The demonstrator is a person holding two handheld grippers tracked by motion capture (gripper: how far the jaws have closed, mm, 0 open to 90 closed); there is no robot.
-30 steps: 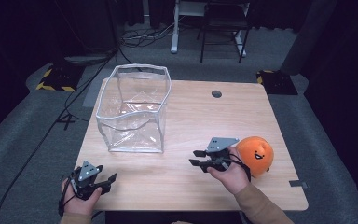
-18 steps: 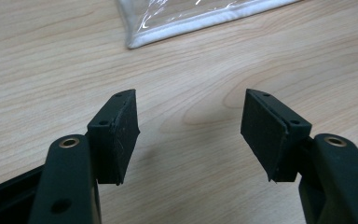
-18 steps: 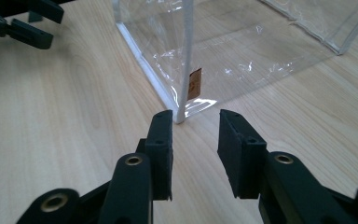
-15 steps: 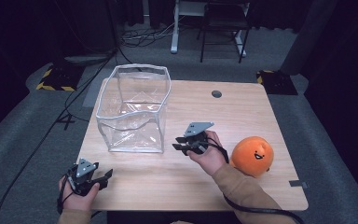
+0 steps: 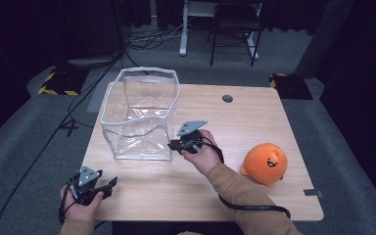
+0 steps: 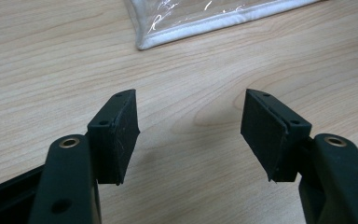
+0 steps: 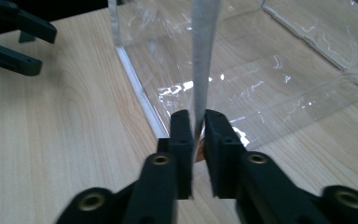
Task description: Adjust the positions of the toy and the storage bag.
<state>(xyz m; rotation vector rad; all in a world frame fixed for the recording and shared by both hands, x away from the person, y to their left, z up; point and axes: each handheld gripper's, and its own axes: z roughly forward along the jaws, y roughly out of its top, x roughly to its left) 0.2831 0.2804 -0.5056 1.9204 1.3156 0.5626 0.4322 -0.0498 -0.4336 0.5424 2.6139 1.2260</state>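
A clear plastic bag (image 5: 139, 115) with white trim stands open on the wooden table (image 5: 274, 117), left of centre. My right gripper (image 5: 176, 145) is at the bag's near right corner. In the right gripper view it (image 7: 196, 122) is shut on the bag's upright white trim strip (image 7: 200, 70). An orange plush toy (image 5: 265, 163) with a smiling face lies at the right, apart from both grippers. My left gripper (image 5: 108, 185) rests near the front left edge. Its jaws stand wide open over bare wood (image 6: 189, 135), and a corner of the bag (image 6: 205, 18) lies ahead.
A round cable hole (image 5: 227, 98) sits in the far part of the table. A black cable (image 5: 254, 206) trails from the right gripper along the forearm. A chair (image 5: 235, 29) and desk legs stand on the grey floor beyond the table.
My right gripper has moved left from beside the orange plush toy to the bag's near right corner and shut on its white trim. The left gripper has barely moved.
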